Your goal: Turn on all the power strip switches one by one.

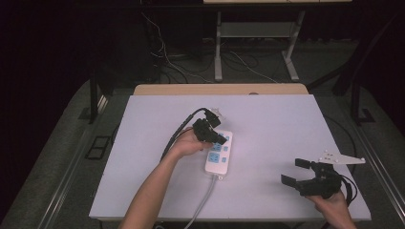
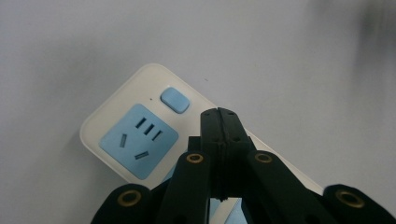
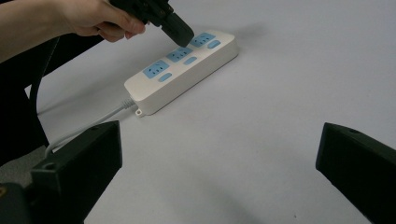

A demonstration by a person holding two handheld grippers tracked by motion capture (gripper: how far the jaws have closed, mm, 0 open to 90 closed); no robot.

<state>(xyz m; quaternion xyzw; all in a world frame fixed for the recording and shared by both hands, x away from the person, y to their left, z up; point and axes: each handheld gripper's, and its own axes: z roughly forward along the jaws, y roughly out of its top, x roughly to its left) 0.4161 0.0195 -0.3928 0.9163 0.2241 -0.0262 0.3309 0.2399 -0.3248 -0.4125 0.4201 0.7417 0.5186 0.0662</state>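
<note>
Left gripper [image 1: 216,135]: jaws clenched together on nothing, tip poised over the middle blue switch.
Right gripper [image 1: 297,171]: jaws spread wide, idle, well apart from the strip.
Strip: white plastic power strip [image 1: 219,151] with blue sockets, lying under the left tip on the white table [image 1: 286,124].
Count: three sockets, three switches (one per socket).
Progress: I'd judge a switch press is at hand; whether contact is made I cannot tell.
</note>
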